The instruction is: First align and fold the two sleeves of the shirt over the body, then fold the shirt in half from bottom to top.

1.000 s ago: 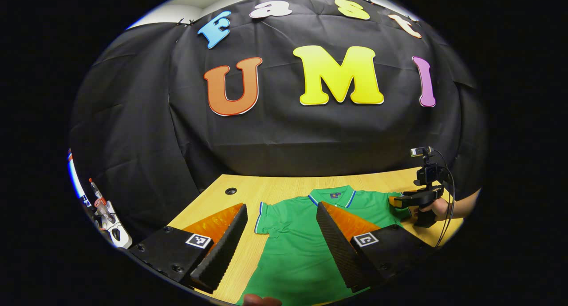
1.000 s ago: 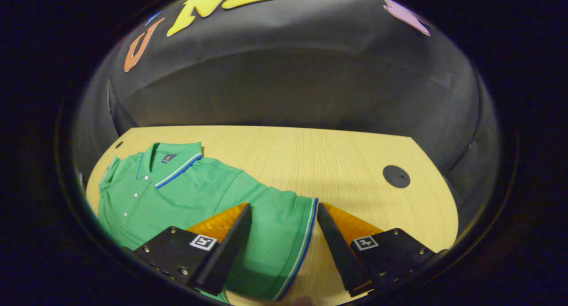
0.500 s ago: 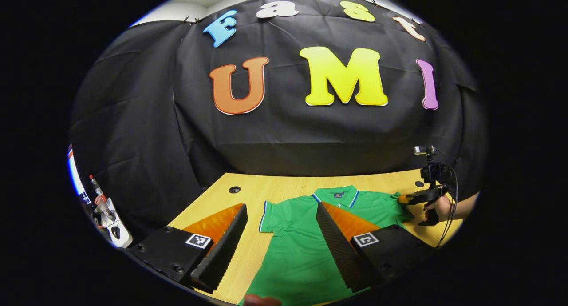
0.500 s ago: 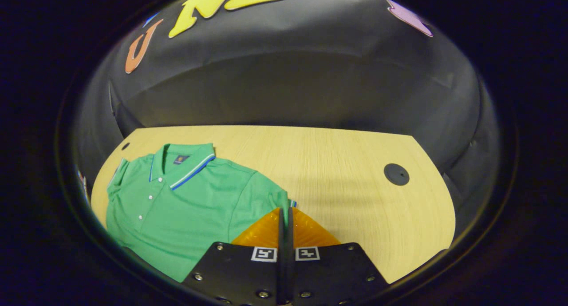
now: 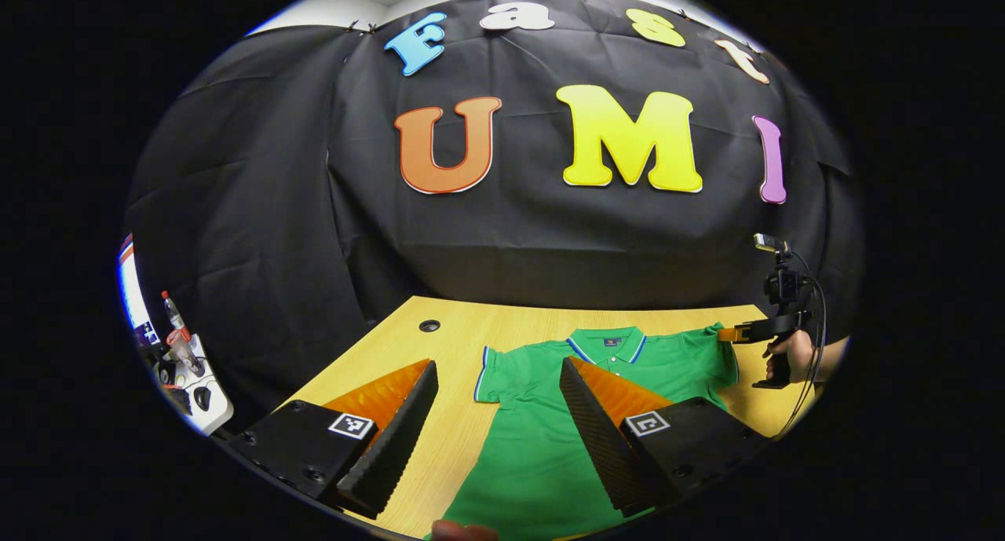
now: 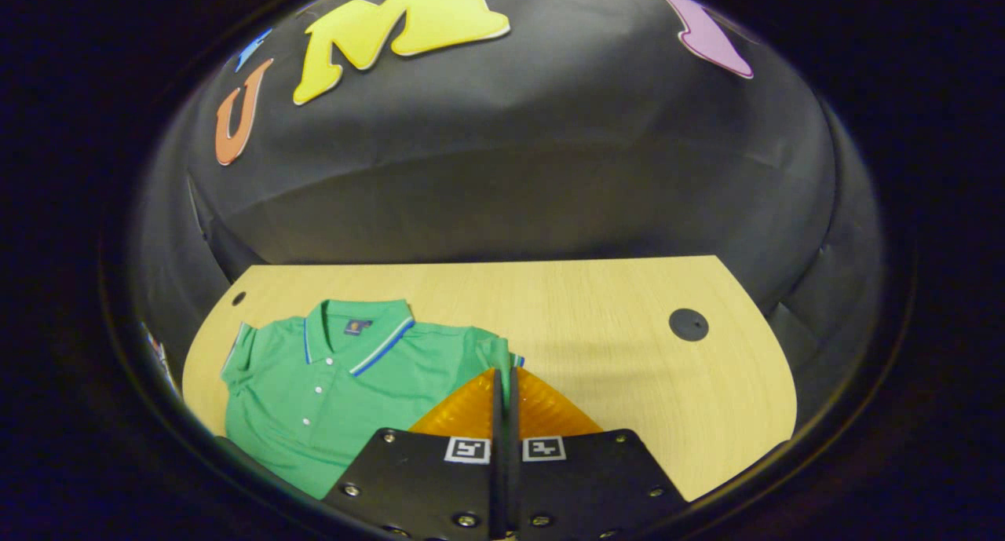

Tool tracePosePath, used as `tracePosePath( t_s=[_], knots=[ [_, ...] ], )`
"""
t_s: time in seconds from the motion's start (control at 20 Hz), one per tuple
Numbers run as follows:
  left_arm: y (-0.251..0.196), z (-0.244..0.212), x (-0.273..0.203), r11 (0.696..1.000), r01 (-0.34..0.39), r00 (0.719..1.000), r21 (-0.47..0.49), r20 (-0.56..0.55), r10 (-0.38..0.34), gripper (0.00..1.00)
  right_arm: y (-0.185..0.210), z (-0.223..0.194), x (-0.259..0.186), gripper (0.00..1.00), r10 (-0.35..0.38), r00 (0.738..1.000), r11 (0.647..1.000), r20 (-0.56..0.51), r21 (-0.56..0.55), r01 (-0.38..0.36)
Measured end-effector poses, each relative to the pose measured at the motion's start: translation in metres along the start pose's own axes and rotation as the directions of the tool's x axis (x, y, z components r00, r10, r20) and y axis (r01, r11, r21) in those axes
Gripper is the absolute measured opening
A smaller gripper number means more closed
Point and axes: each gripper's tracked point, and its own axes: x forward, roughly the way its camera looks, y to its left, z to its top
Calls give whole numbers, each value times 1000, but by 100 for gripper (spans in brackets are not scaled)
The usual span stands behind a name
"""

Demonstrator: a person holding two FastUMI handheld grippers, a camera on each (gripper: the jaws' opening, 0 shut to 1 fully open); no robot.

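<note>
the green short-sleeved polo shirt lies flat on the pale wooden table. the right gripper pinches its sleeve, body to its left; the left gripper gapes wide above the other side.

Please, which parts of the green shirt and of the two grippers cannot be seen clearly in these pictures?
- Green shirt, left gripper view: its bottom hem is cut off by the lower edge, and the left gripper hides part of the body.
- Right sleeve, right gripper view: the right gripper covers the pinched cloth, so the depth of the grip is unclear.
- Collar label, right gripper view: too small to make out.
</note>
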Motion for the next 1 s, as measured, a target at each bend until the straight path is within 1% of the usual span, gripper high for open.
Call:
tracePosePath(
  t_s=[0.25,0.35,0.5,0.75,0.8,0.85,0.9,0.95,1.0],
  knots=[
    [28,-1,-3,1000,-23,1000,-8,16,23,100,39,13,-13,1,4,1000,998,1,-62,-4],
    [47,-1,-6,999,-45,999,-7,23,45,100,55,15,-15,1,6,1000,997,-2,-71,-6],
    [65,-5,-8,997,-68,997,-37,24,69,100,76,14,-17,1,12,1000,997,-15,-76,-13],
    [89,-10,-14,994,-95,995,-56,18,97,100,116,8,-17,1,44,998,993,-34,-112,-47],
    [93,-11,-15,993,-103,994,-59,18,104,100,124,5,-17,4,52,998,992,-39,-117,-56],
    [98,-11,-16,992,-109,994,-63,14,110,100,132,4,-15,4,62,997,991,-45,-118,-67],
    [101,-14,-17,991,-115,993,-66,9,116,100,137,-1,-13,1,56,997,990,-52,-128,-63],
    [104,-16,-19,990,-120,993,-70,3,121,100,142,-3,-10,1,57,996,989,-66,-131,-65],
    [107,-17,-20,989,-125,992,-75,-2,125,100,155,-9,-9,1,85,993,989,-82,-116,-94]
  ],
)
